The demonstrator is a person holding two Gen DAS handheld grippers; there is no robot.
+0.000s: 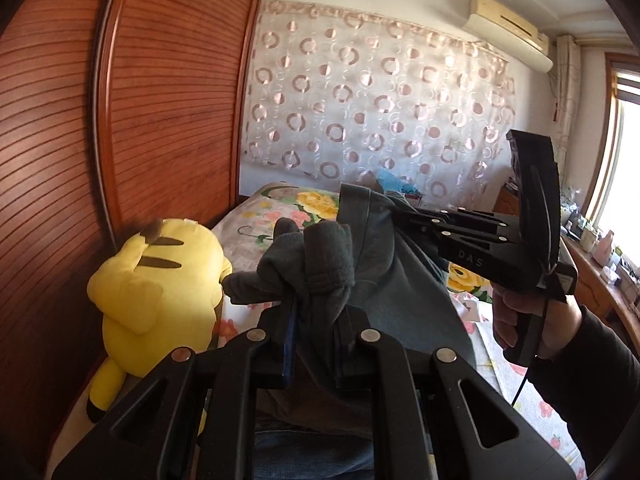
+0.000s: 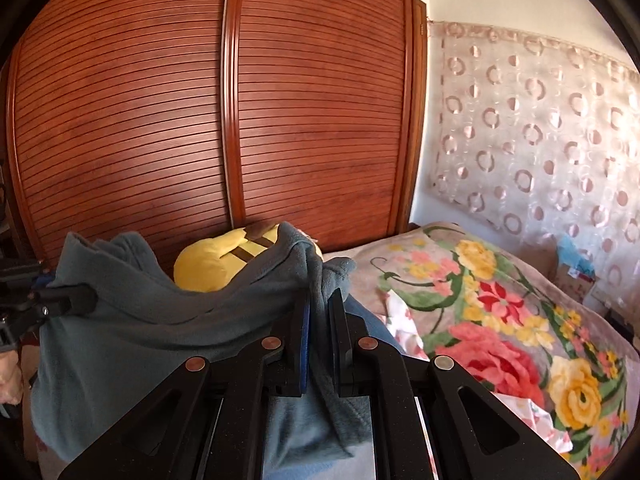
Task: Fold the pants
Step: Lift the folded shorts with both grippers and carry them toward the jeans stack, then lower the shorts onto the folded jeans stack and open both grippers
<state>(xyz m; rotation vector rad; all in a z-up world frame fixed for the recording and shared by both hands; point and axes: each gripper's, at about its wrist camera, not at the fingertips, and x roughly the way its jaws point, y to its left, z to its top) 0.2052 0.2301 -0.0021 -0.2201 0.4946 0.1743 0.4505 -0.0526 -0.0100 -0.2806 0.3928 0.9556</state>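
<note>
A tall wardrobe of reddish-brown slatted wood point(image 2: 224, 120) fills most of the right wrist view, while the left wrist view gives it only the left side; beside it hangs a sheer white curtain patterned with pink rings point(image 1: 380, 100), seen wider in the left view. Only the left wrist view shows a cream wall-mounted air conditioner point(image 1: 508, 32) and a bright window point(image 1: 624, 152) at the right edge. Below lies a bed covered by a blanket printed with large red and yellow flowers point(image 2: 500, 320); the right view shows it broadly. A yellow plush toy with brown stripes point(image 1: 160, 280) rests against the wardrobe, whole in the left view, half hidden behind cloth in the right. The grey-blue fleece pants point(image 2: 140, 340) are lifted above the bed, stretched between both tools. The left gripper point(image 1: 312, 340) has its jaws closed tight on a bunched edge of the pants; the right gripper point(image 2: 318, 340) has its jaws pinched narrowly on another edge. Only the left view shows the right hand point(image 1: 524, 320) wrapped around its black handle.
</note>
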